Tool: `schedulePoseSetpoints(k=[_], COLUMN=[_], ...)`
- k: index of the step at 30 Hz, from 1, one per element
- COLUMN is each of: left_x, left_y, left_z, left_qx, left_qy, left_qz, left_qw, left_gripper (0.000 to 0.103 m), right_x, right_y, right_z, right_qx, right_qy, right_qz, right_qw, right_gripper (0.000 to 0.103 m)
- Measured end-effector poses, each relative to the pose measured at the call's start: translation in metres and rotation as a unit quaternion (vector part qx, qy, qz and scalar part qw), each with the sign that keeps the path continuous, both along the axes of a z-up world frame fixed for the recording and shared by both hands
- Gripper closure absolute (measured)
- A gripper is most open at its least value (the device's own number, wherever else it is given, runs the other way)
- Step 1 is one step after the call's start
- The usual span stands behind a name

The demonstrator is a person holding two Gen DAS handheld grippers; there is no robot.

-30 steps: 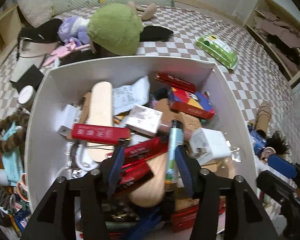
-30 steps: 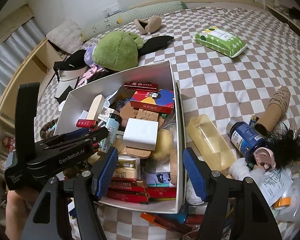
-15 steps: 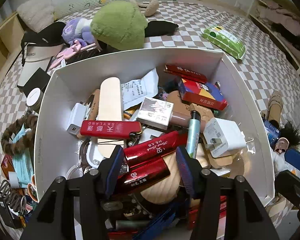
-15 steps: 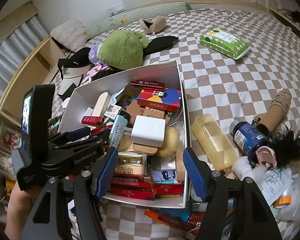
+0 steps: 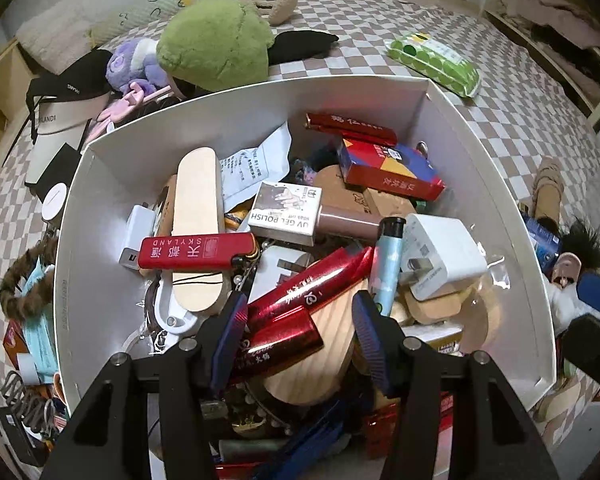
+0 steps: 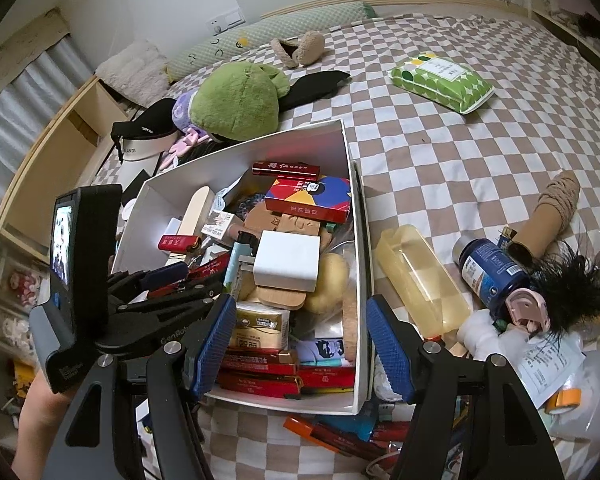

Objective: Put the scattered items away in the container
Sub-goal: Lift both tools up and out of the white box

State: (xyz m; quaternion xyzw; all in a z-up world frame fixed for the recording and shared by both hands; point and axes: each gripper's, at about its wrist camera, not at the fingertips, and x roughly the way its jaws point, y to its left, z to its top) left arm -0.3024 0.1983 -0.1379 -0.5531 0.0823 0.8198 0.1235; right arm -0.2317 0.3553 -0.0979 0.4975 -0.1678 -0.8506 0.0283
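Right wrist view: checkered bed (image 6: 460,152).
Container: white box (image 6: 358,240) on bed, heaped full.
Left claw (image 5: 298,330): wide, empty, over box contents.
Right claw (image 6: 302,344): wide, empty, straddling box's near right corner.
Strays: yellow case (image 6: 420,280), blue bottle (image 6: 488,272), right of box.

Near end of the white box (image 5: 100,280) hidden behind my left gripper (image 5: 298,336) frame; items there unreadable. Round wooden piece (image 5: 324,344) mostly covered by red tubes (image 5: 300,300). Right wrist view: orange tape roll (image 6: 564,400) cut by edge, receipt (image 6: 548,360) print too small (illegible). Items under the box's front edge only partly visible.
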Motion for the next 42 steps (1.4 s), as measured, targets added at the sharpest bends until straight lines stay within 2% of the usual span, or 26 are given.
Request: schedulePoseSetpoints(k=[2, 7, 9, 10, 11, 12, 13, 14, 17, 18, 31, 36, 42], left_x=[0.0, 0.003, 0.004, 0.005, 0.005, 0.007, 0.008, 0.009, 0.013, 0.015, 0.033, 0.041, 0.049], left_y=[-0.002, -0.009, -0.013, -0.015, -0.016, -0.018, -0.019, -0.021, -0.027, -0.03, -0.076, -0.093, -0.112], left_z=[0.001, 0.007, 0.011, 0.013, 0.015, 0.016, 0.018, 0.02, 0.028, 0.03, 0.064, 0.072, 0.077], left_qx=[0.003, -0.012, -0.007, -0.004, -0.002, -0.003, -0.003, -0.004, -0.002, 0.001, 0.035, 0.038, 0.036], left_qy=[-0.001, 0.025, 0.034, 0.037, 0.04, 0.043, 0.047, 0.052, 0.065, 0.068, 0.108, 0.123, 0.131], left_qz=[0.0, 0.007, 0.009, 0.01, 0.012, 0.013, 0.013, 0.013, 0.012, 0.013, 0.03, 0.036, 0.046], left_qw=[1.0, 0.9996, 0.9994, 0.9993, 0.9991, 0.999, 0.9988, 0.9985, 0.9978, 0.9976, 0.9931, 0.9911, 0.9897], left_gripper=[0.048, 0.009, 0.004, 0.004, 0.003, 0.002, 0.0, 0.0, 0.0, 0.0, 0.0, 0.0, 0.0], right_x=[0.0, 0.002, 0.003, 0.003, 0.004, 0.005, 0.006, 0.007, 0.01, 0.011, 0.018, 0.022, 0.023], right_y=[-0.001, -0.004, -0.005, -0.006, -0.007, -0.008, -0.009, -0.011, -0.013, -0.014, -0.029, -0.038, -0.047], right_z=[0.001, 0.003, 0.004, 0.004, 0.004, 0.004, 0.006, 0.008, 0.013, 0.014, 0.025, 0.029, 0.031], right_qx=[0.0, 0.001, 0.006, 0.009, 0.014, 0.019, 0.027, 0.035, 0.052, 0.056, 0.099, 0.127, 0.136], right_qy=[0.001, 0.004, 0.007, 0.008, 0.009, 0.01, 0.016, 0.024, 0.04, 0.044, 0.076, 0.095, 0.101], right_qz=[0.001, 0.001, -0.002, -0.003, -0.003, -0.003, -0.004, -0.004, -0.005, -0.005, -0.002, 0.004, 0.01], right_qw=[1.0, 1.0, 1.0, 1.0, 1.0, 1.0, 1.0, 0.999, 0.998, 0.997, 0.992, 0.987, 0.986], right_gripper=[0.035, 0.035, 0.035, 0.035, 0.031, 0.017, 0.012, 0.009, 0.008, 0.001, 0.0, 0.0, 0.0])
